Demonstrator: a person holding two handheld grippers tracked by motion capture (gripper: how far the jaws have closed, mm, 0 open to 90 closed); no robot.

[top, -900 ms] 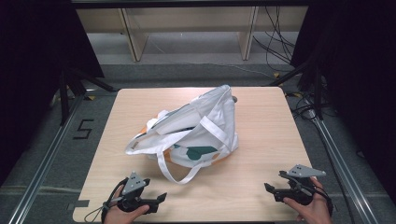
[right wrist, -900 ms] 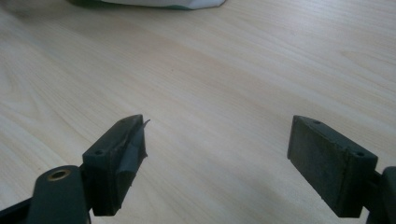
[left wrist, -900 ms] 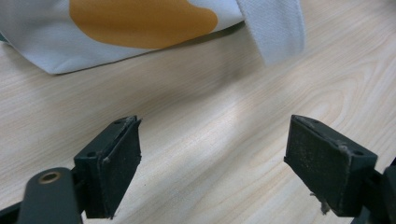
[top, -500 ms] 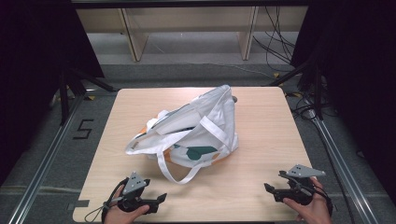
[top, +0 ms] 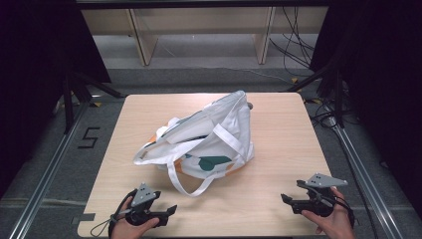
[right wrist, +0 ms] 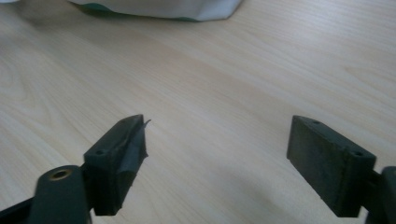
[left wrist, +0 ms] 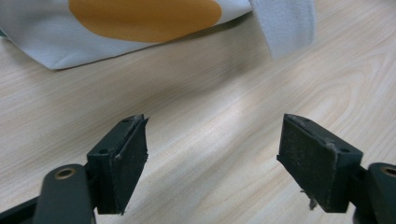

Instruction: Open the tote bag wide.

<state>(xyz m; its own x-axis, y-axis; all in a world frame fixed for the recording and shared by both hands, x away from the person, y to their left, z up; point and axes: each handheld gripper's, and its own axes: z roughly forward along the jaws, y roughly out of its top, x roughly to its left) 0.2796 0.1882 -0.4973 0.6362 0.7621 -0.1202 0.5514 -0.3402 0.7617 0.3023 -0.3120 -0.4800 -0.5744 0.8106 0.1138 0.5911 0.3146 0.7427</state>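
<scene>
The tote bag (top: 204, 144) lies slumped mid-desk (top: 278, 209). Soft, light cloth is expected; its contents add some weight. The front strap (top: 191, 186) is judged the best hold. The left hand-held gripper (top: 171, 209) and right hand-held gripper (top: 284, 198) are spread, empty.

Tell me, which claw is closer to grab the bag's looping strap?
Probably the left claw. It sits open just below the strap of the white bag. The right claw, also open, waits farther off near the table corner.
</scene>
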